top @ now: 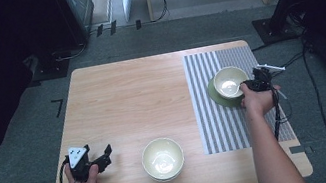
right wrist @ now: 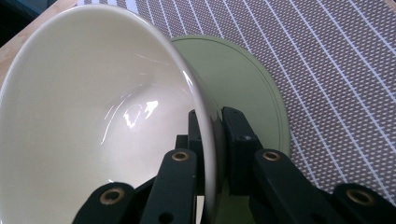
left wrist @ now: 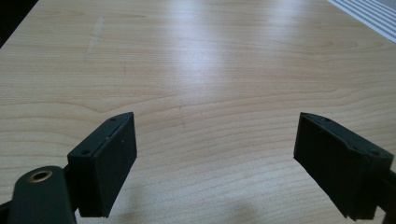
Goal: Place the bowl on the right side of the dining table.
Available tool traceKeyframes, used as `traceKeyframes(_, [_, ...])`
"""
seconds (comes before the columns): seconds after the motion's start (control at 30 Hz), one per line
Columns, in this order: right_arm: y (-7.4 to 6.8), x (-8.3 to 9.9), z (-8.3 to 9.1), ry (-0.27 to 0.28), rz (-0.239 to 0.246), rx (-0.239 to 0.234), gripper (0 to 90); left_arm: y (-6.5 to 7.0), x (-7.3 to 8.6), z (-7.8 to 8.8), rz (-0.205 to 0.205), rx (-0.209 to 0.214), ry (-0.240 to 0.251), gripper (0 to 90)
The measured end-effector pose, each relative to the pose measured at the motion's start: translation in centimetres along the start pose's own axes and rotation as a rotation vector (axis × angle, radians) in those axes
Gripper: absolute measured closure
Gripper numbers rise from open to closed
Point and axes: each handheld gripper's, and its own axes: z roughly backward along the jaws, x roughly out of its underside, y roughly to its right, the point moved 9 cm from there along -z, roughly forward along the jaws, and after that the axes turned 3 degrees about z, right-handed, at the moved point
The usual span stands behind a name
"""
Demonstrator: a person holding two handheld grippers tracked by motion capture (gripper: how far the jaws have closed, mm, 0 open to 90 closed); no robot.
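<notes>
A cream bowl (top: 228,81) sits over a green saucer (top: 216,96) on the striped mat at the right of the table. My right gripper (top: 245,86) is shut on that bowl's near rim; in the right gripper view the cream bowl (right wrist: 93,116) has its wall pinched between the two black jaws, one inside and one outside, with the green saucer (right wrist: 243,79) beneath and behind. A second cream bowl (top: 162,158) stands near the front edge at the middle. My left gripper (top: 104,158) rests at the front left, open, its fingers (left wrist: 105,163) wide apart over bare wood.
The grey striped mat (top: 218,127) covers the right part of the wooden table (top: 126,98). Cables trail from the right gripper off the table's right side. A wooden cabinet and dark equipment stand on the floor beyond the table.
</notes>
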Motion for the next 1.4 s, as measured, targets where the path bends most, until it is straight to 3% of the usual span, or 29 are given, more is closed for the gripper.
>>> traceKeyframes(0.27, [-0.1,-0.6,-0.1,0.012,-0.019,-0.003,81.5,0.0,0.0,0.0,0.000,0.000,0.000,12.8])
traceKeyframes(0.67, [0.4,-1.1,-0.3,0.035,-0.035,0.035,82.9,0.0,0.0,0.0,0.001,0.000,0.000,12.8])
traceKeyframes(1.1, [0.4,-1.3,-0.3,0.051,-0.046,0.013,80.7,0.0,0.0,0.0,0.001,-0.001,0.001,12.8])
traceKeyframes(1.23, [0.3,-1.6,0.2,0.088,-0.066,-0.033,71.6,0.0,0.0,0.0,0.004,-0.001,0.002,12.8])
traceKeyframes(1.4, [0.0,-1.8,1.0,0.133,-0.031,-0.054,47.0,0.0,0.0,0.0,0.002,-0.002,0.001,12.8])
